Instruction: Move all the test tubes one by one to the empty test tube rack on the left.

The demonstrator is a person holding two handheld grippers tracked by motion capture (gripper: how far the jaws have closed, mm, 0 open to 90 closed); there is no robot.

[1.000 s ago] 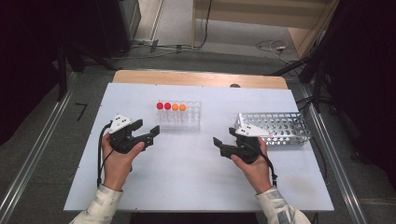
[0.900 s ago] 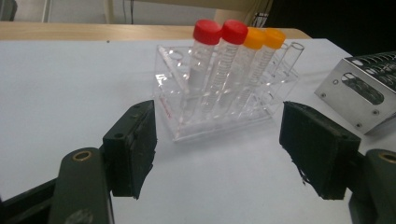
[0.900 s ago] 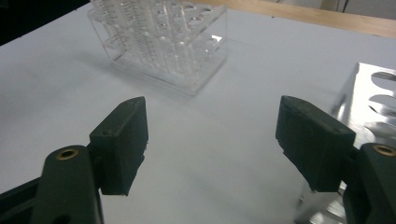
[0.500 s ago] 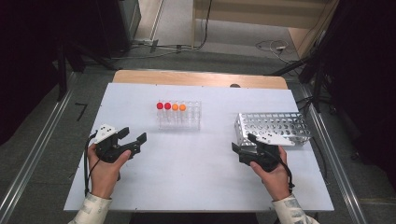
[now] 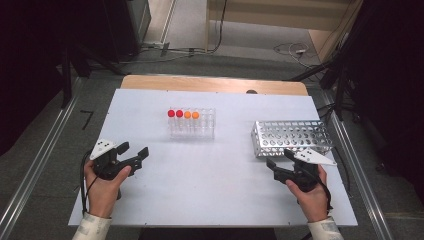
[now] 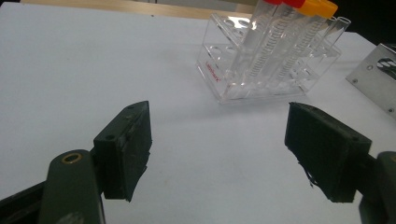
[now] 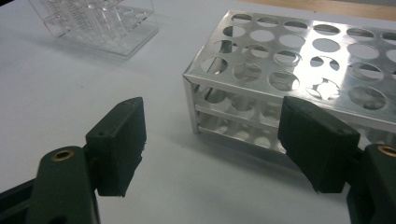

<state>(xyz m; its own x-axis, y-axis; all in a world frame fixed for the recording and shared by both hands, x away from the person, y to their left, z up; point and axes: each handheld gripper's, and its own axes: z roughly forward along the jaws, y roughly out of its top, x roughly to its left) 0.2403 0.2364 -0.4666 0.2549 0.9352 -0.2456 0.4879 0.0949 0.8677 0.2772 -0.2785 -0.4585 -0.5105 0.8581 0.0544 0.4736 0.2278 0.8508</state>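
Note:
A clear plastic rack (image 5: pixel 199 129) stands mid-table and holds two red-capped tubes (image 5: pixel 175 114) and two orange-capped tubes (image 5: pixel 191 115). Right of it lies an empty perforated metal rack (image 5: pixel 292 137). My left gripper (image 5: pixel 135 151) hovers near the table's front left, open, with nothing between its jaws, which have just been opening. In the left gripper view it (image 6: pixel 217 126) points at the clear rack (image 6: pixel 261 70). My right gripper (image 5: pixel 279 159) is open and empty just in front of the metal rack (image 7: pixel 299 70), in the right gripper view (image 7: pixel 212 121) facing its near corner.
The white tabletop (image 5: pixel 225 185) has a wooden strip (image 5: pixel 210 84) along its far edge. Metal rails run along both sides of the table on the floor. The clear rack (image 7: pixel 98 23) sits at the upper left of the right gripper view.
Both hands have drawn back toward the near edge and apart: the left gripper went left, the right gripper went right, now in front of the metal rack. Both stay empty.

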